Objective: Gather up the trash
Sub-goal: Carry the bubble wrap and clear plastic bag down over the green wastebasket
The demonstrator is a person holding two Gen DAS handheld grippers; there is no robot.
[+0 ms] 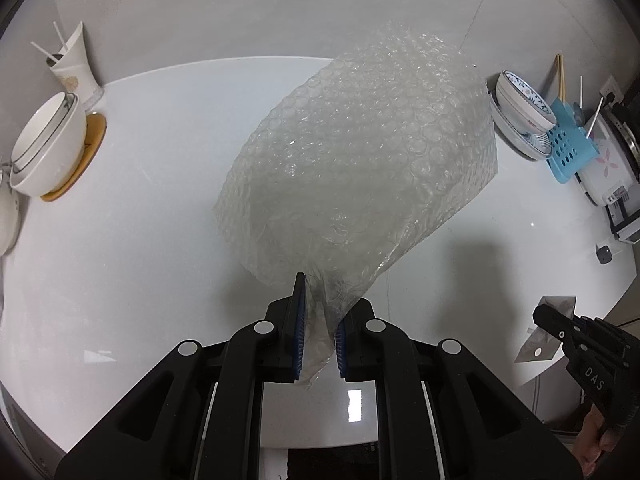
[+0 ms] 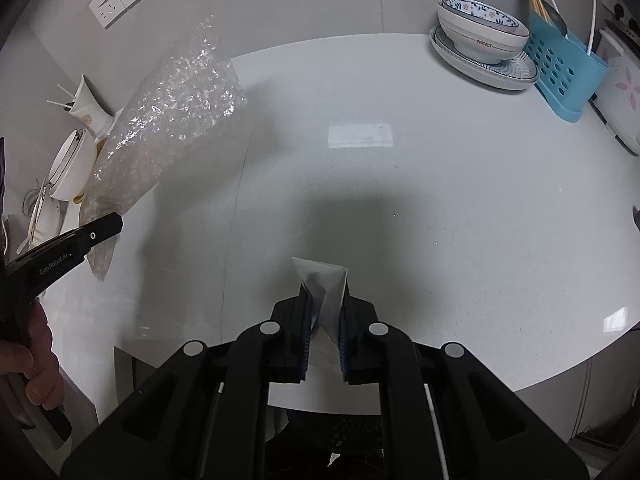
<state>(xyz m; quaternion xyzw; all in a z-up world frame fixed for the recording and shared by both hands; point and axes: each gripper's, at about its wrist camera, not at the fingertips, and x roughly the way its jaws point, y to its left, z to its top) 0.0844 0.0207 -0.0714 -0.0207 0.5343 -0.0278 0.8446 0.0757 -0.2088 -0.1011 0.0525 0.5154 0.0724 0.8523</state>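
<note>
A large sheet of clear bubble wrap (image 1: 360, 160) hangs in the air above the white table (image 1: 140, 220), its lower corner pinched in my left gripper (image 1: 320, 300), which is shut on it. The right wrist view shows the same bubble wrap (image 2: 172, 120) at the left, held by the left gripper (image 2: 100, 232). My right gripper (image 2: 325, 300) is shut on a small folded piece of translucent paper (image 2: 320, 276), lifted off the table. In the left wrist view the right gripper (image 1: 560, 324) shows at the lower right, holding the silvery paper piece (image 1: 538, 350).
White bowls (image 1: 44, 148) on a wooden coaster and a paper cup with sticks (image 1: 76, 68) stand at the left. A patterned bowl on a plate (image 2: 480, 36), a blue utensil holder (image 2: 560, 64) and a white appliance (image 1: 604, 160) stand at the right. A person's hand (image 2: 28, 356) grips the left handle.
</note>
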